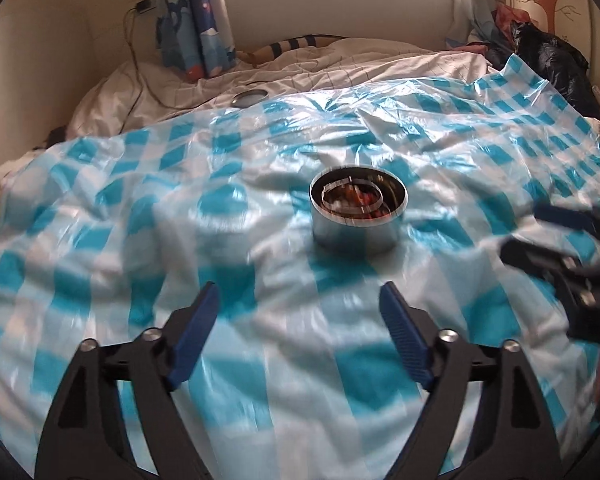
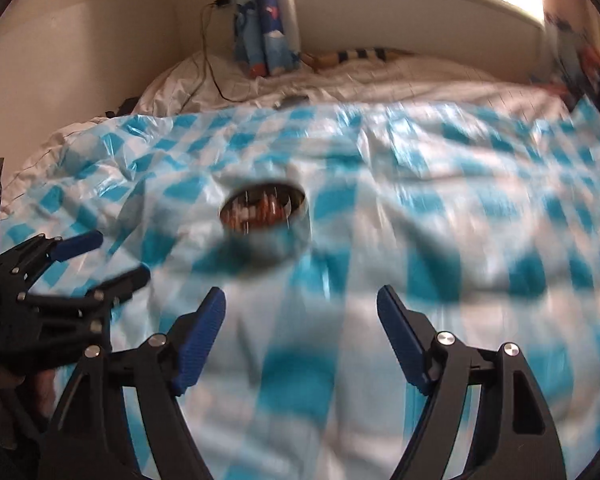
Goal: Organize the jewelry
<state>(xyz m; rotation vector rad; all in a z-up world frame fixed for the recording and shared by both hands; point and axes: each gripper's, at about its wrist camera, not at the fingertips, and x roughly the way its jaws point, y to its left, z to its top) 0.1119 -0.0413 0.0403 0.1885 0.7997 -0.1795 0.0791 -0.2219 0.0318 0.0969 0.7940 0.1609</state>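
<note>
**Two open grippers short of a round tin of jewelry on a checked sheet**

The round metal tin [image 1: 358, 210] stands upright on the blue-and-white checked plastic sheet [image 1: 140, 208] spread over the bed, its mouth open. Inside lie pieces of jewelry [image 1: 354, 198], among them a silvery bangle and reddish items; motion blur hides the details. The left gripper [image 1: 300, 300] has its jaws spread wide with nothing between them. The tin lies ahead of it, slightly right of its centre line and apart from the fingertips. The right gripper [image 2: 300, 300] is likewise spread and empty; from its own view the tin [image 2: 266, 224] lies ahead and to the left. Neither gripper touches the tin. Each appears at the edge of the other's view, so the tin sits between the two lines of approach. Being round, the tin offers no long axis to align with. A flat round lid [image 1: 250, 98], probably the tin's, rests well beyond it at the sheet's far edge.
</note>
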